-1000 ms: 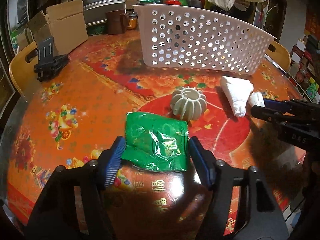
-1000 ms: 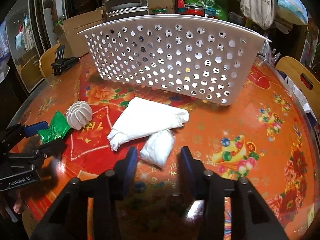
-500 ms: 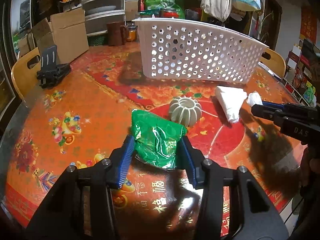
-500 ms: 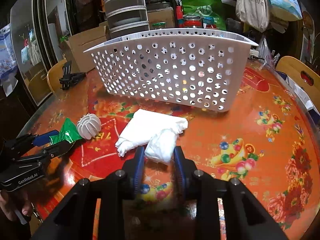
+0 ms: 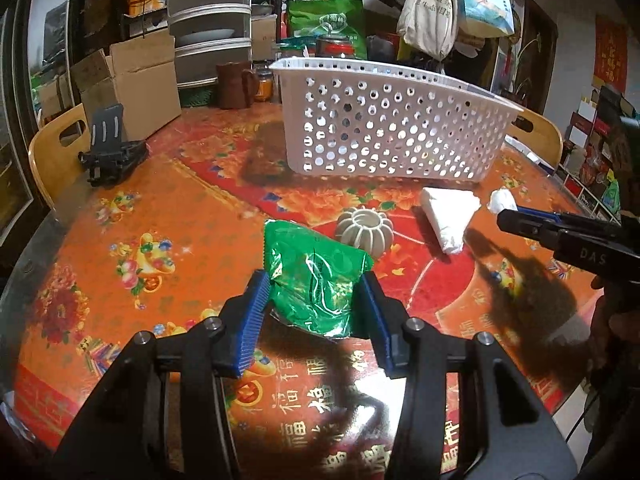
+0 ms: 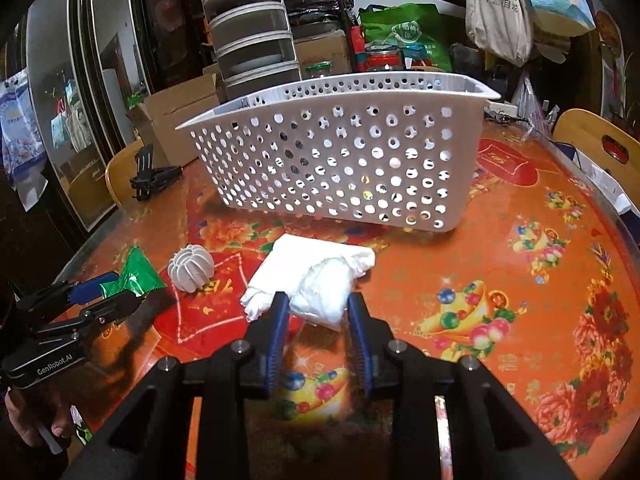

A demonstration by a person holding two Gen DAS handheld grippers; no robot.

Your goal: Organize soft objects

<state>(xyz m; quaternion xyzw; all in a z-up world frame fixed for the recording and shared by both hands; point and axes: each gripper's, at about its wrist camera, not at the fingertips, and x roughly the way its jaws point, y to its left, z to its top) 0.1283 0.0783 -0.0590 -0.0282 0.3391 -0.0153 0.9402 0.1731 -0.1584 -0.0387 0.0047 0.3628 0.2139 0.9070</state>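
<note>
"GenRobot.AI" on left tool (image 6: 120,296); "DAS" on right tool (image 5: 508,216).

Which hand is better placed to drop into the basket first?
Right, probably. The right gripper holds the white bag closer to the basket than the left gripper with its green packet.

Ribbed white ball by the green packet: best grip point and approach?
Take the ribbed white ball across its widest middle, coming from above with a finger on each side. It sits with its open hole up and ribs running top to bottom, so pads seat between ribs; the green packet crowds its near side.
</note>
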